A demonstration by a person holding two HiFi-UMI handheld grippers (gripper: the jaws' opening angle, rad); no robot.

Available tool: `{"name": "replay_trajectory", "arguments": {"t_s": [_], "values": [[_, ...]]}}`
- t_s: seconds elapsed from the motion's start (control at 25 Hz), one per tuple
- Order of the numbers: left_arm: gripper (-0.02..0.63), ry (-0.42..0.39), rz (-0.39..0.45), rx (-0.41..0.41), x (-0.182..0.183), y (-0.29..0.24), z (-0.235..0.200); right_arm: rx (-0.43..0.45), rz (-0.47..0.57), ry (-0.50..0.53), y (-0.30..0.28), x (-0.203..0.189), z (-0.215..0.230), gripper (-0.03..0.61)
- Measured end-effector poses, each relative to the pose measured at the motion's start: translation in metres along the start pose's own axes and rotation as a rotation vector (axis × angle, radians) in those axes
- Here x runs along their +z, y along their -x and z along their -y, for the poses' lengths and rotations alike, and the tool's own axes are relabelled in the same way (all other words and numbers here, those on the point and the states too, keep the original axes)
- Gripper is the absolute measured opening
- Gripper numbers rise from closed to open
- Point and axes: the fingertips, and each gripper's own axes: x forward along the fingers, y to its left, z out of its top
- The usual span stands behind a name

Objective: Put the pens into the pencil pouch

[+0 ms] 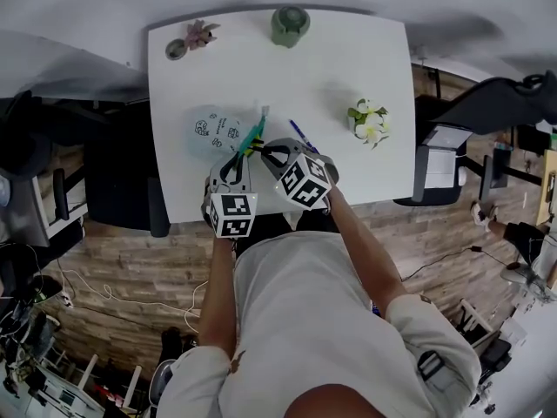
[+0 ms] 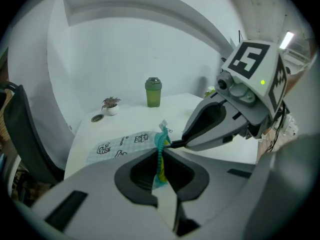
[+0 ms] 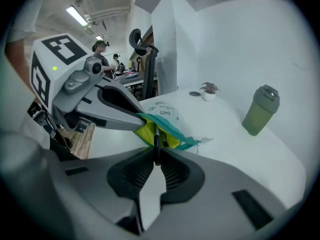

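Observation:
The pale printed pencil pouch (image 1: 213, 131) lies on the white table (image 1: 348, 68), its teal zipper mouth lifted toward me. My left gripper (image 1: 244, 153) is shut on the pouch's teal zipper edge (image 2: 160, 154), holding it up. In the right gripper view my right gripper (image 3: 156, 158) is shut on a thin black pen (image 3: 156, 139). The pen's far end reaches into the pouch's yellow inside (image 3: 150, 131). The two grippers' tips nearly meet at the mouth. A blue pen (image 1: 302, 135) lies on the table just right of the pouch.
A green bottle (image 1: 290, 24) stands at the table's far edge, with a small potted plant (image 1: 198, 35) and a round disc (image 1: 176, 50) at the far left. White flowers (image 1: 369, 120) sit to the right. Dark chairs (image 1: 122, 181) flank the table on the left.

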Motion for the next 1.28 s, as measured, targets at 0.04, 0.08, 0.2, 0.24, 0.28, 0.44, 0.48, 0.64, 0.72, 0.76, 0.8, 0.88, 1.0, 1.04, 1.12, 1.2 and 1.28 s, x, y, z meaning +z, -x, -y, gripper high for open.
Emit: {"name": "replay_trajectory", "arguments": {"t_s": [0.04,0.08,0.2,0.24,0.28,0.44,0.48,0.64,0.72,0.76,0.8,0.88,1.0,1.04,1.12,1.2,1.28], "values": [[0.018,0.000,0.000,-0.003,0.000,0.000,0.000,0.005,0.005,-0.005,-0.003,0.003,0.000,0.044],[0.018,0.000,0.001,-0.005,0.000,0.000,0.000,0.010,0.011,-0.012,-0.006,0.006,0.001,0.044],[0.018,0.005,0.003,-0.010,0.000,0.001,0.000,0.026,0.029,-0.041,-0.014,0.014,0.002,0.044],[0.018,0.007,0.005,-0.013,0.000,0.002,0.000,0.033,0.036,-0.054,-0.017,0.016,0.002,0.044],[0.017,0.009,0.008,-0.016,0.001,0.002,0.001,0.039,0.044,-0.068,-0.019,0.018,0.003,0.044],[0.017,0.015,0.017,-0.031,0.002,0.001,0.002,0.072,0.078,-0.141,-0.032,0.025,0.004,0.046],[0.017,0.020,0.019,-0.035,0.001,0.001,0.002,0.087,0.087,-0.166,-0.035,0.025,0.003,0.046],[0.017,0.041,0.012,-0.052,-0.003,-0.002,0.002,0.162,0.119,-0.310,-0.048,0.022,-0.004,0.048],[0.017,0.045,0.002,-0.060,-0.008,-0.004,0.003,0.181,0.127,-0.356,-0.050,0.017,-0.006,0.050],[0.017,0.045,0.000,-0.062,-0.009,-0.004,0.003,0.182,0.129,-0.361,-0.050,0.014,-0.006,0.059],[0.017,0.046,-0.001,-0.062,-0.011,-0.005,0.003,0.180,0.130,-0.359,-0.049,0.012,-0.007,0.081],[0.017,0.047,-0.002,-0.061,-0.012,-0.006,0.003,0.172,0.134,-0.348,-0.044,0.008,-0.006,0.136],[0.017,0.040,-0.008,-0.065,-0.013,-0.008,0.004,0.143,0.140,-0.326,-0.032,0.003,-0.003,0.169],[0.017,0.036,-0.008,-0.064,-0.013,-0.009,0.004,0.124,0.140,-0.316,-0.027,0.001,-0.002,0.169],[0.017,0.028,-0.007,-0.063,-0.012,-0.010,0.006,0.079,0.138,-0.296,-0.015,-0.006,0.003,0.169],[0.017,0.017,-0.010,-0.059,-0.012,-0.011,0.006,0.030,0.130,-0.280,-0.001,-0.016,0.008,0.169],[0.017,0.004,-0.016,-0.052,-0.011,-0.012,0.007,-0.020,0.118,-0.274,0.013,-0.029,0.013,0.168]]}}
